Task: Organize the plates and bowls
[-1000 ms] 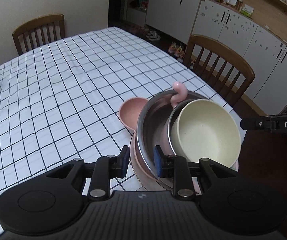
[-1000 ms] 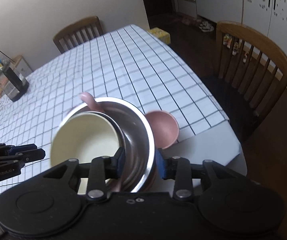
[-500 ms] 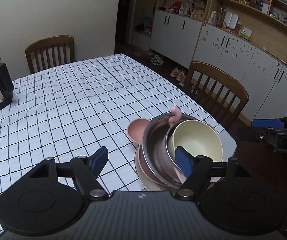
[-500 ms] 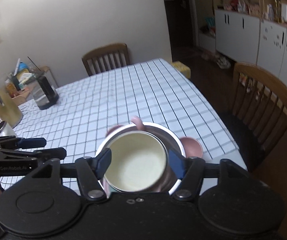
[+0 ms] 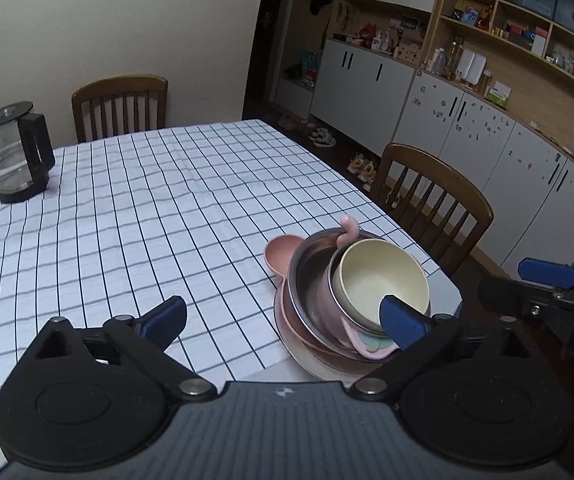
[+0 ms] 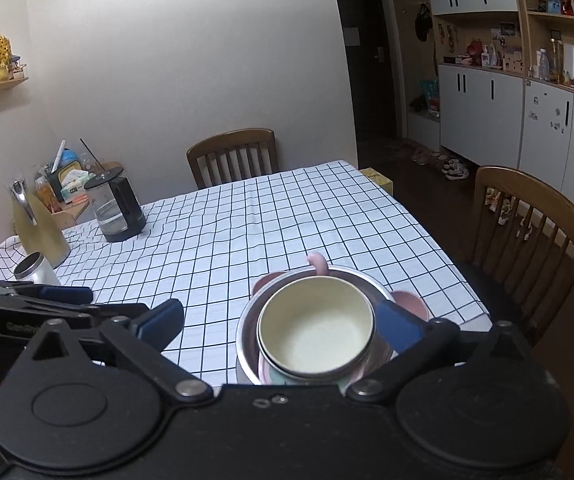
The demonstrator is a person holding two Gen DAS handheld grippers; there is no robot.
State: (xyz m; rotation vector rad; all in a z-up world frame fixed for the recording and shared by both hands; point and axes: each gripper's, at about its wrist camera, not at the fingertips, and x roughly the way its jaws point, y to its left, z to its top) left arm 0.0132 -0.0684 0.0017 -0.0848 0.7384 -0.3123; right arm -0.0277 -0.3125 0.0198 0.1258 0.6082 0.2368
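I am looking at my left gripper (image 5: 283,314): it is showing a matte black body with two round housings, silver screws at the linkage pivots, and blue pads on the fingers (image 5: 165,318). My right gripper (image 6: 281,320) is looking the same (a small logo is sitting on its ribbed middle part). White lettering is appearing on the side of the left gripper, too blurred to read.

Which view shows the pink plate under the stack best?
Left wrist: the pink plate shows its ear and near rim beside the steel bowl. Right wrist shows only pink slivers behind the bowls.
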